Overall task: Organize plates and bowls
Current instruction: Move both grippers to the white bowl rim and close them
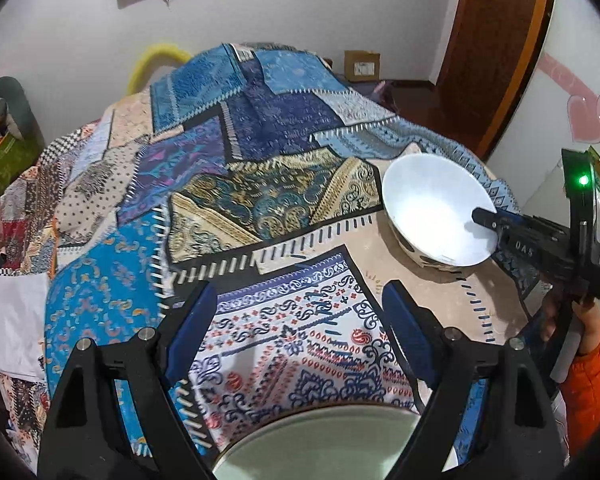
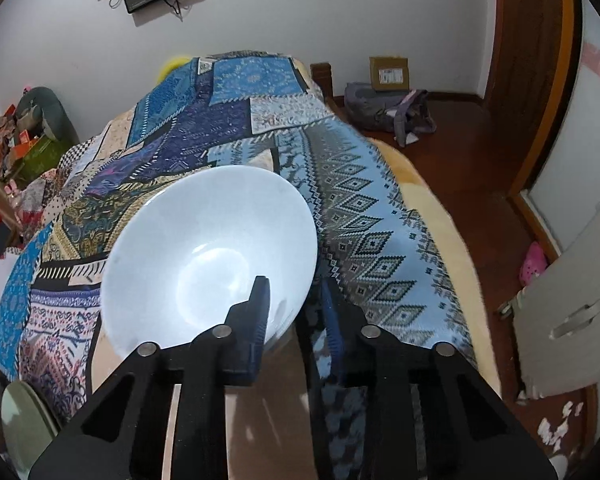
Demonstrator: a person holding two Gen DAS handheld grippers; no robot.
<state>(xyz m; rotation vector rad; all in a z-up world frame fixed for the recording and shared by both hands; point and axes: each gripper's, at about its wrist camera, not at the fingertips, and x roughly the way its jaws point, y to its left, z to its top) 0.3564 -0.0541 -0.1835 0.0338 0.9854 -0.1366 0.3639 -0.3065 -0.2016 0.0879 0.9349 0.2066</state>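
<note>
A white bowl (image 2: 203, 256) is tilted on the patchwork cloth (image 1: 259, 184) at the table's right side; it also shows in the left wrist view (image 1: 432, 208). My right gripper (image 2: 295, 292) is shut on the bowl's near rim, one finger inside and one outside. In the left wrist view the right gripper (image 1: 496, 224) reaches in from the right. My left gripper (image 1: 295, 316) is open and empty above the cloth, just beyond a pale green plate (image 1: 320, 444) at the near edge. The plate shows edge-on in the right wrist view (image 2: 23, 420).
A white cloth (image 1: 11, 320) lies at the table's left edge. Boxes and clutter (image 2: 23, 140) sit at the far left. A bag (image 2: 384, 112) and a cardboard box (image 2: 390, 72) lie on the wooden floor beyond the table's right side.
</note>
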